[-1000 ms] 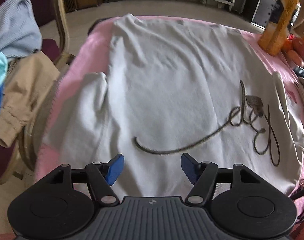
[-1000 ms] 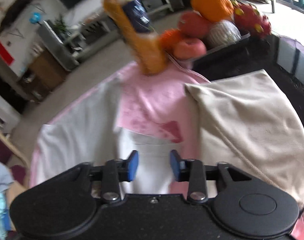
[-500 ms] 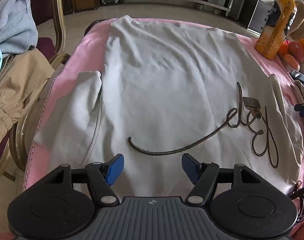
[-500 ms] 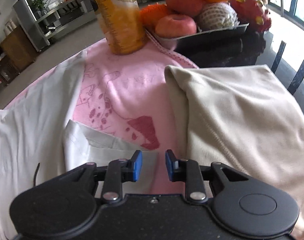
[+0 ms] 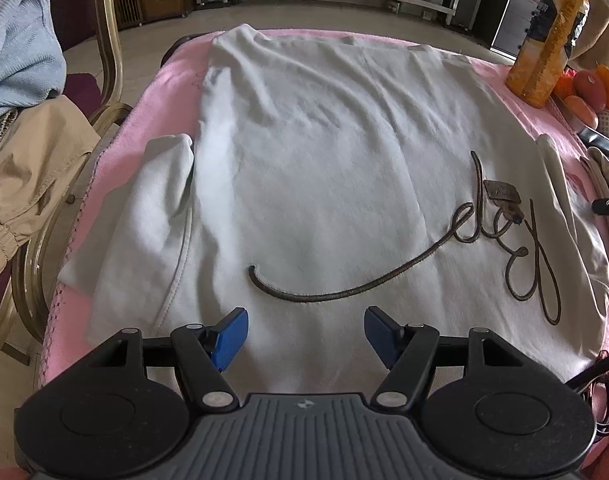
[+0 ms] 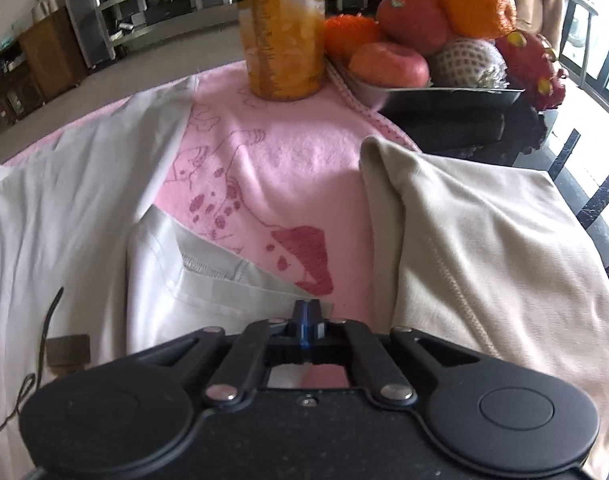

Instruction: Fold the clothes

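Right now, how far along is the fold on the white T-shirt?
Barely started. Done: the white T-shirt lies spread flat on the pink blanket, front up. In hand: the right gripper has its jaws shut on the sleeve edge; the left gripper hovers open above the shirt's near edge. Left: both sleeves folded in, then the body. The beige garment beside it already looks folded.

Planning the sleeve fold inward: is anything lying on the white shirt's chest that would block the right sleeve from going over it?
Nothing visible does. The white shirt lies flat and bare apart from its own script lettering. The right gripper is shut on the sleeve.
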